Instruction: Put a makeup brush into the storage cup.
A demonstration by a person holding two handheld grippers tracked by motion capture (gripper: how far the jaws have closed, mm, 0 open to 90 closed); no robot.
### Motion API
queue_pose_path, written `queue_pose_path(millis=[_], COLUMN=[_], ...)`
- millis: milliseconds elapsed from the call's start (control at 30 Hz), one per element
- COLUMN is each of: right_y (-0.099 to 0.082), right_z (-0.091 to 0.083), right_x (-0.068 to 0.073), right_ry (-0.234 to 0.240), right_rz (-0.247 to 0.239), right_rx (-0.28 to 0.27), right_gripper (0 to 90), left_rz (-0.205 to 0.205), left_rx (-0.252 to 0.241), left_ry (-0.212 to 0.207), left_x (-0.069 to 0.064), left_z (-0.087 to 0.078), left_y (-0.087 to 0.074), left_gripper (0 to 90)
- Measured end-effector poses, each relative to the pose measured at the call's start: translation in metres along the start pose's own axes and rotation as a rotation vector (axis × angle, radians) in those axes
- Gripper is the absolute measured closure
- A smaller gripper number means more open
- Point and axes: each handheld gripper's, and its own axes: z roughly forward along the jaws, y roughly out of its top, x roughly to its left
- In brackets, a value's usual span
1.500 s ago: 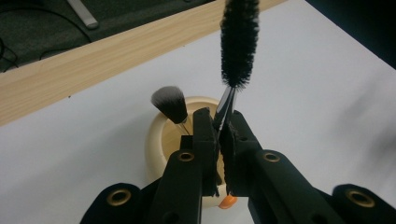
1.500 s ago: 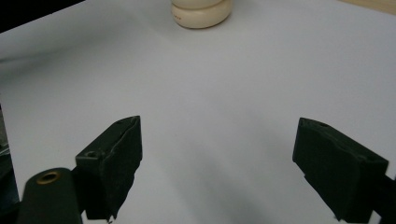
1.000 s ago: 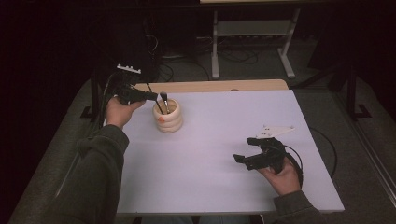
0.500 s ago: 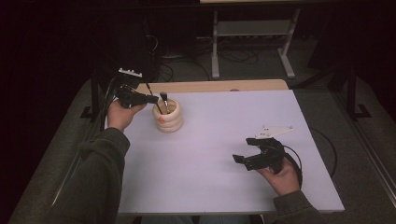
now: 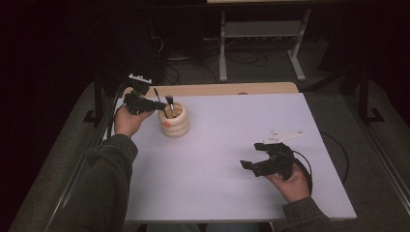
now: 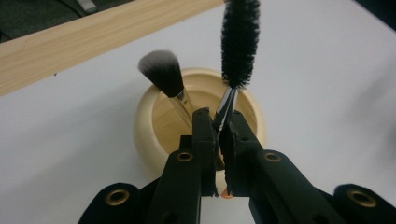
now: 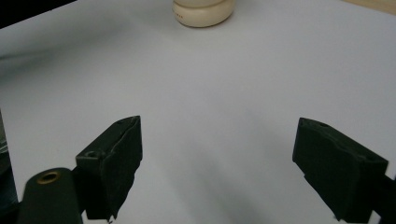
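1. Bottle brush [image 6: 240, 42]: standing in the cream ribbed cup [image 6: 149, 121] at the back left of the white bench [image 5: 232, 145], bristle end up, next to a soft makeup brush [image 6: 161, 72].
2. Left gripper [image 6: 218, 122] is pinched on the brush's thin wire stem just below the bristles, over the cup mouth.
3. Right gripper [image 5: 249, 165] hovers spread wide over bare bench, holding nothing, well apart from the cup.
4. Handling, my read: brush is light; wire stem is thin, smooth and likely springy, so it can twist or slip between the pads. Bristles are soft, no grip there.
5. Best hold: stem, where it is now. Cup looks light, could tip if the brush drags its rim.
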Motion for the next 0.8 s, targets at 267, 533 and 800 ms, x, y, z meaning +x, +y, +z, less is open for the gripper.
queue_pose_path(millis=[267, 533, 800], right_y=[0.0, 0.0, 0.0], right_z=[0.001, 0.001, 0.001], right_x=[0.0, 0.001, -0.001], right_ry=[0.001, 0.002, -0.008], right_rz=[-0.002, 0.007, 0.001], right_rx=[0.003, 0.008, 0.007], right_gripper=[14.9, 14.9, 14.9], left_rz=[0.001, -0.027, -0.025], left_rx=[0.015, 0.012, 0.011], left_ry=[0.008, 0.038, 0.039], left_x=[0.0, 0.004, 0.005], left_z=[0.004, 0.0, -0.002], left_y=[-0.001, -0.009, -0.014], left_gripper=[83.6, 66.9, 53.1])
